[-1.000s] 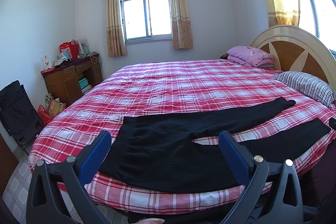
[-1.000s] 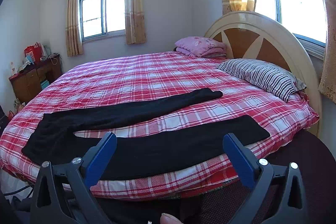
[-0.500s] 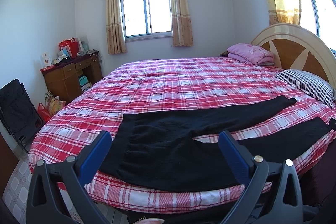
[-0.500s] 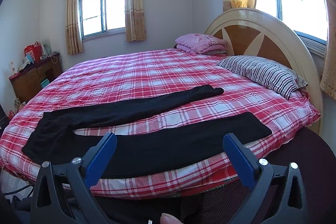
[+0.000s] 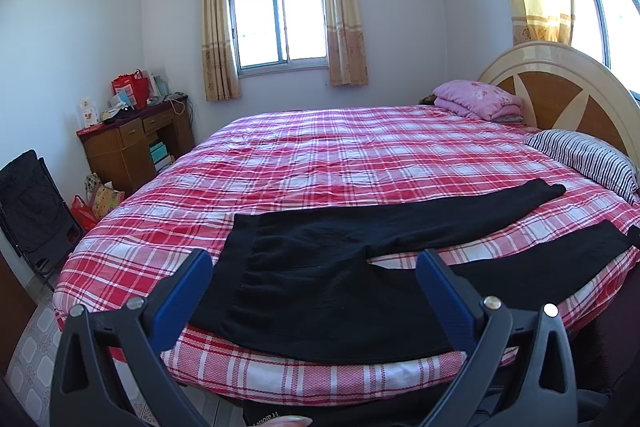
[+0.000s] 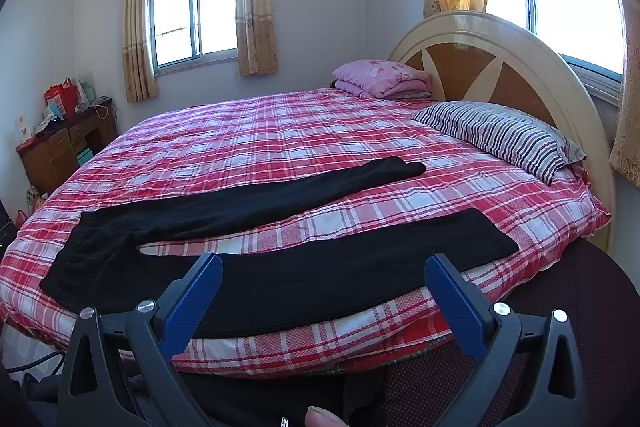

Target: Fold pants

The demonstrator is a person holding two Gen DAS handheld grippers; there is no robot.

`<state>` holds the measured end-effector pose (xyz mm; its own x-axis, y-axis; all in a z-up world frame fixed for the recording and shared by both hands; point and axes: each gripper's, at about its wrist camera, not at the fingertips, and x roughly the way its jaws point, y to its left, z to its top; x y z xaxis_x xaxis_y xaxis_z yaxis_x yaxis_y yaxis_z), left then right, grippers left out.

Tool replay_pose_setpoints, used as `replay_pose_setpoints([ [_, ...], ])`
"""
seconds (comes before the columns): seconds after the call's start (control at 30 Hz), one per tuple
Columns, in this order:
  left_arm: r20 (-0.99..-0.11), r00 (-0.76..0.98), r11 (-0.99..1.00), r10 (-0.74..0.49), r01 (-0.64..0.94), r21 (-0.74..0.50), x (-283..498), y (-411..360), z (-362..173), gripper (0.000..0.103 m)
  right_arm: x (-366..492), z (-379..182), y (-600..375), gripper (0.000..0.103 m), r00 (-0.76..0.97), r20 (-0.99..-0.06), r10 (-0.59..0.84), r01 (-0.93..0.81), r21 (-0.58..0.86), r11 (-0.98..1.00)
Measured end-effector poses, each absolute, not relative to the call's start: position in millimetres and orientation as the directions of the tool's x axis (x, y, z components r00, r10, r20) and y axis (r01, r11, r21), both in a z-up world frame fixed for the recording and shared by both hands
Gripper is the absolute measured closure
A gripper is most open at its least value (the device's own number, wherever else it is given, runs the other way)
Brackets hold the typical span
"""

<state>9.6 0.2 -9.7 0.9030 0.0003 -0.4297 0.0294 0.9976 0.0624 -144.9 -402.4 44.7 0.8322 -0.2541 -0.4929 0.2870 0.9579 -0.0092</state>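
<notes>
Black pants lie flat and unfolded near the front edge of the red plaid bed, waistband to the left, both legs spread apart toward the right. My left gripper is open, hovering in front of the waist and crotch area without touching it. In the right wrist view the pants stretch across the bed, and my right gripper is open in front of the nearer leg, short of the cloth.
A striped pillow and a folded pink blanket lie by the round headboard at the right. A wooden desk with bags stands at the left wall, with a black folded chair nearer. A fingertip shows at the bottom edge.
Both views have shifted slightly; the bed sits a bit higher in the right wrist frame. The pants have not moved and both grippers stay open.
</notes>
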Motion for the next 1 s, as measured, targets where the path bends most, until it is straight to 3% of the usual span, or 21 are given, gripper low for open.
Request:
replay_pose_setpoints([
  [1.0,-0.461,0.887,0.997,0.005,0.032,0.073,17,2,-19,0.000,-136,33,-411,0.001,0.803,-0.533,-0.266,0.303,-0.018,0.953],
])
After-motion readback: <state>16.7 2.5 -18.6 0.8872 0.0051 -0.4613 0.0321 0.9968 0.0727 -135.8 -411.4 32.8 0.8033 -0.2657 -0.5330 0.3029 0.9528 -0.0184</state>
